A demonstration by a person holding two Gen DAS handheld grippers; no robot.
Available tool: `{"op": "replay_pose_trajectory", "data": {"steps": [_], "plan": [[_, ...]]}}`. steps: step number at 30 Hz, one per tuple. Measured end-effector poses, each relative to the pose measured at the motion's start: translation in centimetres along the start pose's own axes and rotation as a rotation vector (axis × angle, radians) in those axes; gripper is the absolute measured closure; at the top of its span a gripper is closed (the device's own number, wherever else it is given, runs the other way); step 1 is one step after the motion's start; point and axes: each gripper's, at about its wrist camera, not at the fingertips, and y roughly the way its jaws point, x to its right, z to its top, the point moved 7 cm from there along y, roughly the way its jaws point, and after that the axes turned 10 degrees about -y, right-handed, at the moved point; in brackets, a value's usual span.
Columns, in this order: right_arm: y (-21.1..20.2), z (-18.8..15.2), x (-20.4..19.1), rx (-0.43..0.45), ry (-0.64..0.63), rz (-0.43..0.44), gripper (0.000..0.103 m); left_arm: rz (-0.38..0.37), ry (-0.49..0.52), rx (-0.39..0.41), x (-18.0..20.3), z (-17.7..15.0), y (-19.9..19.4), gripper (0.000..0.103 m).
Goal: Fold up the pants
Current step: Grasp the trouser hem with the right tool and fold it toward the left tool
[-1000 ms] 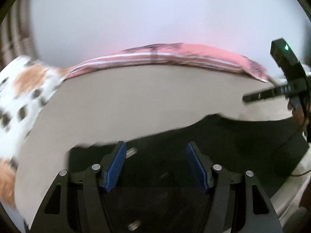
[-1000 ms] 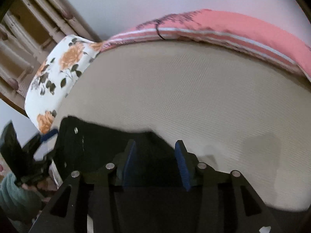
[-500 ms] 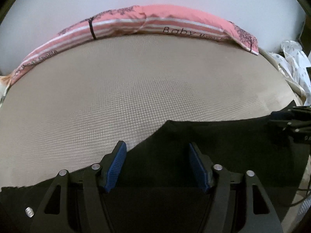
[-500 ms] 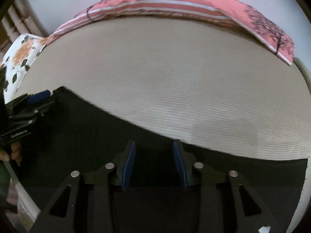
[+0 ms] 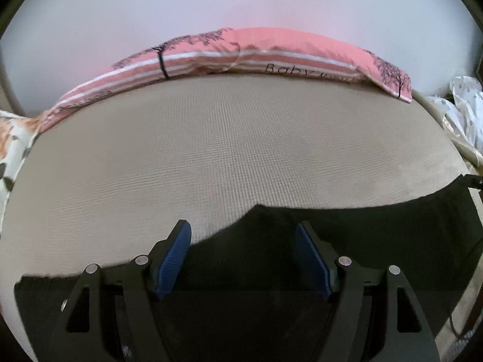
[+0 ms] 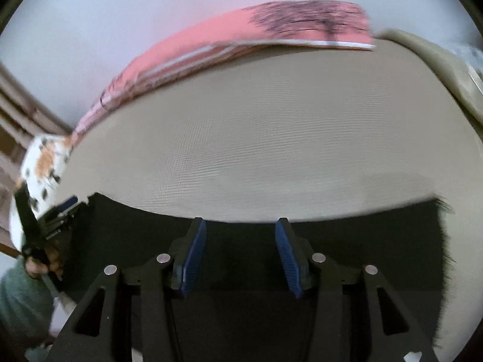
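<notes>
The black pants lie flat on the beige bed surface, across the near edge. My left gripper is open, its blue pads apart just above the dark cloth, holding nothing. In the right wrist view the pants spread left to right below the beige surface. My right gripper is open over the cloth, empty. The left gripper shows at the far left beside the pants' left edge, held by a hand.
A pink striped pillow lies along the far edge, also in the right wrist view. A floral pillow sits at the far left. White spotted cloth is bunched at the right. A plain wall stands behind.
Both grippers have swung over the bed and the pants now lie spread flat. The right gripper's fingers have opened wider. The right view is blurred from motion.
</notes>
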Motion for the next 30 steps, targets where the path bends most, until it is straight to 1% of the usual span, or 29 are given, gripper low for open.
{"op": "replay_pose_trajectory", "data": {"steps": [2,5,7,10,11,13,16,18,19,22,24,26,27,28,30], "plan": [[-2.0,-1.6,4.0,-0.014,0.081,0.029,0.057,-0.010,-0.016,-0.002,0.0,-0.9,-1.4,0.031],[-4.1,-4.4,9.8,-0.040,0.174,0.017,0.056,-0.016,-0.029,-0.024,0.4,-2.4,-2.6,0.031],[-4.7,-5.8,11.8,-0.058,0.207,0.010,0.056,-0.002,-0.037,-0.038,0.7,-3.3,-3.1,0.031],[-5.6,-8.2,14.5,-0.087,0.239,0.042,0.056,-0.014,-0.059,-0.067,1.5,-4.6,-3.6,0.031],[-5.7,-8.8,15.1,-0.095,0.243,0.068,0.056,-0.020,-0.058,-0.081,1.9,-5.1,-3.7,0.031],[-5.6,-9.6,15.9,-0.101,0.246,0.101,0.056,-0.019,-0.052,-0.093,2.4,-5.8,-3.9,0.031],[-5.1,-10.4,15.9,-0.113,0.234,0.150,0.056,0.002,-0.059,-0.126,3.2,-6.9,-3.5,0.031],[-5.0,-10.3,15.6,-0.095,0.213,0.191,0.056,0.008,-0.073,-0.145,3.5,-7.6,-3.3,0.031],[-4.7,-10.2,15.4,-0.092,0.206,0.220,0.058,0.007,-0.079,-0.155,3.7,-7.9,-3.2,0.031],[-4.1,-9.7,14.4,-0.083,0.174,0.263,0.061,0.021,-0.078,-0.179,4.2,-8.6,-2.7,0.031],[-3.8,-9.3,13.9,-0.073,0.158,0.277,0.063,0.031,-0.073,-0.190,4.4,-9.2,-2.3,0.031],[-3.2,-9.0,13.6,-0.066,0.165,0.295,0.074,0.051,-0.062,-0.192,4.5,-9.6,-1.8,0.031],[-2.7,-9.0,13.5,-0.068,0.172,0.286,0.086,0.061,-0.052,-0.187,4.4,-9.7,-1.6,0.031],[-2.5,-9.1,13.5,-0.065,0.180,0.279,0.092,0.069,-0.039,-0.168,4.5,-9.7,-1.5,0.029],[-2.6,-9.1,13.3,-0.049,0.198,0.263,0.094,0.073,-0.039,-0.164,4.5,-9.7,-1.5,0.029]]}}
